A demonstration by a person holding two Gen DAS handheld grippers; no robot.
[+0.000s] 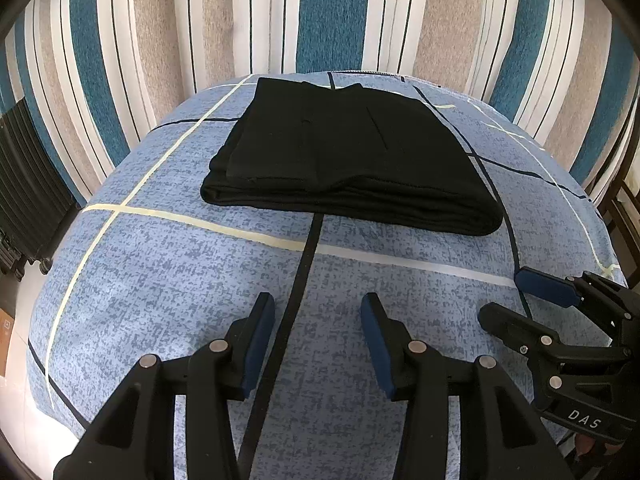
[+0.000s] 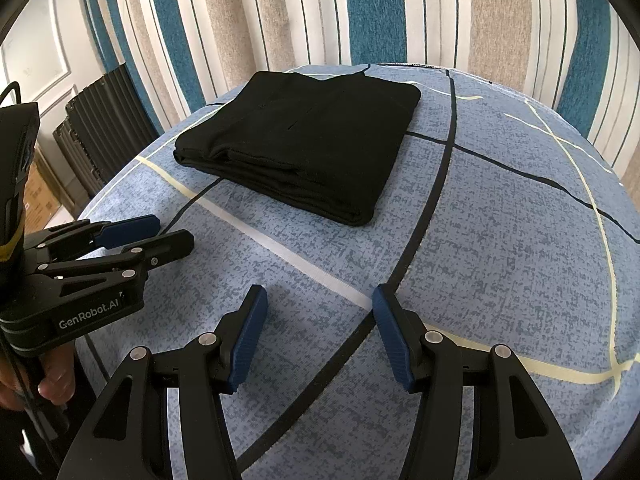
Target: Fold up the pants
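Left wrist view: black pants folded into a flat rectangular stack, lying on the blue patterned bedsheet near its far edge, in front of the striped curtain. Left gripper low in the foreground, jaws parted with nothing between them, only bare sheet and a dark printed line showing in the gap; well apart from the pants. Right gripper at the lower right edge, seen side-on, blue pad uppermost, empty. Right wrist view: same folded pants up and left of centre, thick folded edge facing the camera, resting flat on the bedsheet. Right gripper in the foreground, jaws standing apart, grasping nothing. Left gripper at the left edge, likewise parted and empty, a hand wrapped round its handle below. Dark ribbed radiator beside the curtain.
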